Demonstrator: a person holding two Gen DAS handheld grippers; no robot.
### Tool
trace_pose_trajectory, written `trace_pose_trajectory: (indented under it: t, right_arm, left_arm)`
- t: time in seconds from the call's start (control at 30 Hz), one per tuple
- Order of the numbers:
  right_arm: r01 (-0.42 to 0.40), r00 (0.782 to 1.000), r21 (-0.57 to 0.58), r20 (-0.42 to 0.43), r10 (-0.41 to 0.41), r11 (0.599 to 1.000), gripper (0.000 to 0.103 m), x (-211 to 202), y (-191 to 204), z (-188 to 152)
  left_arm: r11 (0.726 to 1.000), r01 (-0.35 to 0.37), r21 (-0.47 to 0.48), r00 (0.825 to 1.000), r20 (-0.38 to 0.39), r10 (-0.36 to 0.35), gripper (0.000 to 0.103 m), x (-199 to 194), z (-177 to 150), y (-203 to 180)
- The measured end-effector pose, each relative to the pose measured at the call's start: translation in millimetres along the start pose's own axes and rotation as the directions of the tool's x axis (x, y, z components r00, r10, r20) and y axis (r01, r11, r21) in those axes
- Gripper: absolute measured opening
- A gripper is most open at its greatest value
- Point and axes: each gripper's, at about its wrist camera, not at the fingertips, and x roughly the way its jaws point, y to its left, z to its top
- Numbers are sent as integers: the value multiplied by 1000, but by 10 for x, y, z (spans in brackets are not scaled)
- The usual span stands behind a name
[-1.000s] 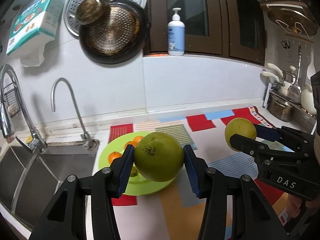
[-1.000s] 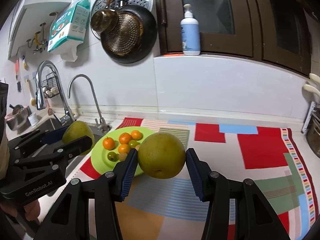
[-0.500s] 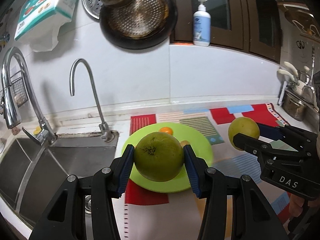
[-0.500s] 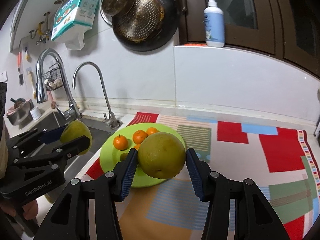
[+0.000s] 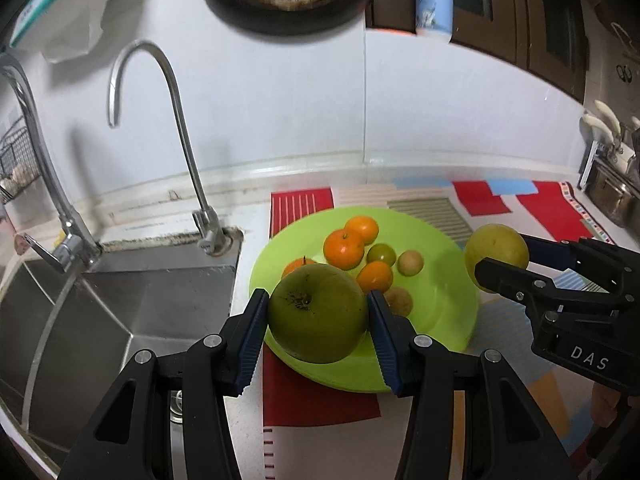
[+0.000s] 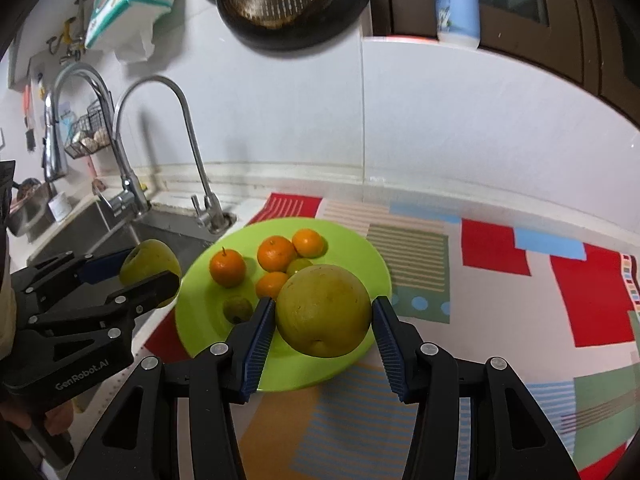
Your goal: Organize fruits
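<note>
My left gripper point(image 5: 318, 318) is shut on a large green round fruit point(image 5: 318, 314), held above the near left rim of the lime green plate point(image 5: 440, 308). My right gripper point(image 6: 323, 312) is shut on a large yellow-green round fruit point(image 6: 323, 310), held over the plate's point(image 6: 360, 252) near right part. The plate holds several small oranges point(image 5: 344, 249) and small green and tan fruits point(image 5: 410, 263). The right gripper with its fruit point(image 5: 496, 252) shows at the right of the left wrist view. The left gripper's fruit point(image 6: 150, 266) shows at the left of the right wrist view.
A steel sink point(image 5: 120, 312) with two taps point(image 5: 176, 92) lies left of the plate. The plate stands on a colourful patterned mat point(image 6: 500, 280). A pan point(image 6: 288, 4) hangs on the wall above, and a lotion bottle point(image 6: 456, 4) stands on the ledge.
Both grippers have moved down and forward towards the plate, each still holding its fruit. The plate and its small fruits now look larger and closer.
</note>
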Motion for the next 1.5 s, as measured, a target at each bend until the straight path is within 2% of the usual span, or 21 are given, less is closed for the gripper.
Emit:
trace_pose_trajectory:
  t: [0.33,0.53,0.6,0.73,0.8,0.9,1.03,1.2,1.5]
  right_arm:
    - [-17,998,4,-68,17,1000,50,448,-2,-30]
    - [-17,996,6,-83,18,1000,53,564,11,-22]
    - [0,998,4,-59,1,1000,61,502,13,1]
    - [30,999,11,-32,-29,999,61,338,-9,10]
    - [41,999,21,-23,-41,999,63,235,-22,-5]
    - [65,998,34,-5,-65,997,71,63,-45,-35]
    - [115,993,65,21,-116,991,77,-215,-99,-93]
    - [169,983,110,52,-176,979,83,-541,-163,-189]
    - [220,967,125,103,-233,967,87,-1110,-222,-367]
  left_arm:
    - [1000,3,17,997,-72,-2,49,404,-40,74]
    - [999,28,-26,994,-106,-31,50,480,-25,127]
    - [1000,20,-16,997,-76,-21,56,396,-6,110]
    - [1000,2,6,1000,-20,-2,59,182,44,61]
    - [1000,0,14,1000,-4,0,64,84,55,29]
    - [1000,-11,29,1000,25,10,69,-74,49,-28]
    - [999,-29,36,998,58,27,73,-260,22,-100]
    - [999,-23,38,995,96,19,83,-515,-9,-235]
    - [999,-31,27,988,151,27,92,-976,-128,-476]
